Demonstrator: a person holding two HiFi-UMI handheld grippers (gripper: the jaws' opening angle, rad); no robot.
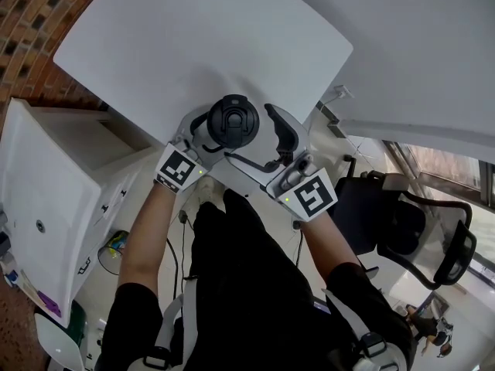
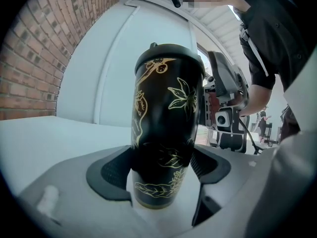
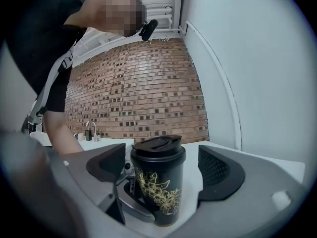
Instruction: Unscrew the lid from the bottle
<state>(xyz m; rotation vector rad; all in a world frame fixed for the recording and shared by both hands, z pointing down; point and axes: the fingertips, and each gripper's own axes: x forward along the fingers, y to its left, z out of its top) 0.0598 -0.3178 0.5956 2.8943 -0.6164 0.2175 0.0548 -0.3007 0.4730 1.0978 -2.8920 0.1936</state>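
Standing upright on the white table, the bottle has its lid on. The left gripper clamps its body. The right gripper gapes around the lid without touching, so unscrewing seems not done.

Bottle on table, between left claw and right claw; lid atop.
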